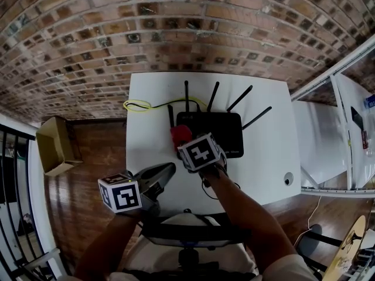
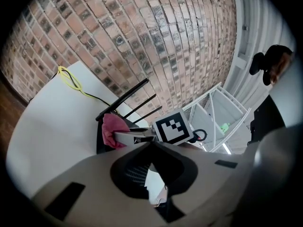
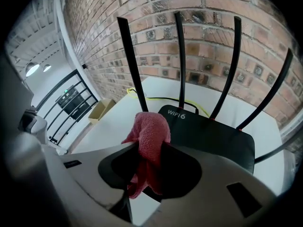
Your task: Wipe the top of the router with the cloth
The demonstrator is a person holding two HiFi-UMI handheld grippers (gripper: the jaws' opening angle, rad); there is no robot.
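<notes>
The white bench (image 1: 146, 98) carries the black router (image 1: 225, 130). The red cloth (image 3: 149, 126) sits at the router's near left corner, clenched in the right tongs (image 3: 150, 148), which tilt down, presumably to wipe. The left tongs (image 2: 151, 144), closed on nothing, idle aside.

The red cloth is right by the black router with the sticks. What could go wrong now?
The right hand-held gripper pinches only a fold of the cloth, so the cloth might slip out. The cloth is close to the upright antennas, and a sweep could knock one. The left hand-held gripper is off the router, so the router may slide on the table.
</notes>
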